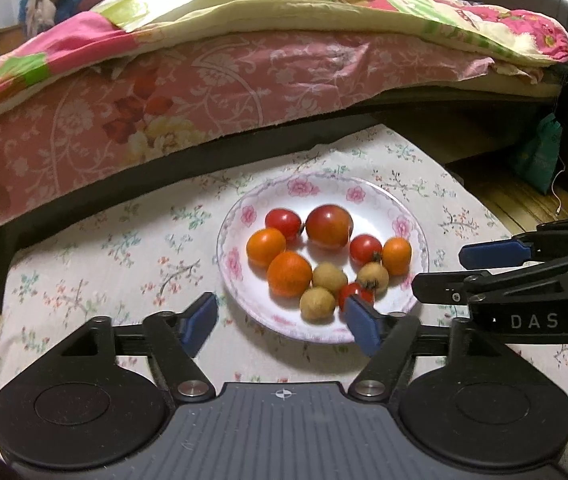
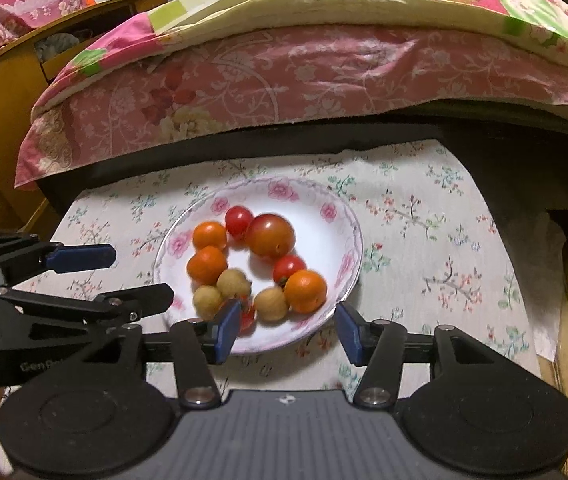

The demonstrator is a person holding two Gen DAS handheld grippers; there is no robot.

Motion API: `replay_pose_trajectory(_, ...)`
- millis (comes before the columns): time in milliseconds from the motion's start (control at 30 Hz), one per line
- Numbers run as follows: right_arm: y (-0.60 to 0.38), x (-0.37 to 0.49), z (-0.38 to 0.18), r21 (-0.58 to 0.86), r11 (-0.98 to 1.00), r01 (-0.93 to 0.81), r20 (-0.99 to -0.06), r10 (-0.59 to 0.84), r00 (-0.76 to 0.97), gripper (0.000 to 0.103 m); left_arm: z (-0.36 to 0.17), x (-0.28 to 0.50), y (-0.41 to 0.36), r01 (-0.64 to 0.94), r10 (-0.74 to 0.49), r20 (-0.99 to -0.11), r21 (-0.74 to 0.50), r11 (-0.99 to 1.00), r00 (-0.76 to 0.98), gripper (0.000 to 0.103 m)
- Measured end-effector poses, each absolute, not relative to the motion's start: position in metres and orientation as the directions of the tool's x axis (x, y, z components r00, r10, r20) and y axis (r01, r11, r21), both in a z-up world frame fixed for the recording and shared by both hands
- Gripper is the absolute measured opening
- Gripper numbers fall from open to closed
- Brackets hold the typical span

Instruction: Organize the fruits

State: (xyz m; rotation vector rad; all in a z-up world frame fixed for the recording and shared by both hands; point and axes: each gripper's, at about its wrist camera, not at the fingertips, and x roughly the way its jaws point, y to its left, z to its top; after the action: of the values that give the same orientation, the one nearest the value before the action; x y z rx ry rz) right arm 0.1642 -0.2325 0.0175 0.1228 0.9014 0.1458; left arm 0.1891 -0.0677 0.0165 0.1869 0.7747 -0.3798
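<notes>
A white plate with pink flowers on its rim holds a large red tomato, small red tomatoes, round orange fruits and tan longans. My left gripper hovers open over the plate's near edge, its right pad just in front of a small tomato, touching nothing. The right gripper reaches in from the right, beside the plate. In the right wrist view, the right gripper is open over the near rim of the plate. The left gripper sits at the left.
The plate rests on a floral cloth over a small table. Right behind it rises a bed with a pink sheet and a quilt. A wooden cabinet stands at the left, and wooden floor shows at the right.
</notes>
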Motion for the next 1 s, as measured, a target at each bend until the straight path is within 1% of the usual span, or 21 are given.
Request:
replay_pose_trajectory(167, -0.225, 0.149, 0.019, 0.165, 0.984, -0.069, -0.774, 0.172, 0.609, 0.052, 0.017, 0.177, -0.061, 0.378, -0.250, -0.716, 0.020, 0.926, 0.652, 0.081)
replay_pose_trajectory(300, -0.220, 0.136, 0.020, 0.167, 0.984, -0.060, -0.777, 0.169, 0.606, 0.052, 0.018, 0.167, -0.056, 0.355, -0.229, -0.716, 0.027, 0.935, 0.660, 0.086)
replay_pose_trajectory(733, -0.212, 0.099, 0.023, 0.182, 0.982, -0.046, -0.778, 0.173, 0.604, 0.052, 0.017, 0.133, -0.052, 0.325, -0.190, -0.729, 0.047, 0.945, 0.658, 0.088)
replay_pose_trajectory(867, -0.211, 0.086, 0.025, 0.190, 0.981, -0.044, -0.775, 0.177, 0.606, 0.052, 0.019, 0.120, -0.052, 0.309, -0.158, -0.720, 0.081, 0.948, 0.676, 0.091)
replay_pose_trajectory(1000, -0.209, 0.075, 0.025, 0.194, 0.980, -0.043, -0.777, 0.180, 0.604, 0.052, 0.020, 0.108, -0.052, 0.296, -0.124, -0.719, 0.118, 0.948, 0.684, 0.091)
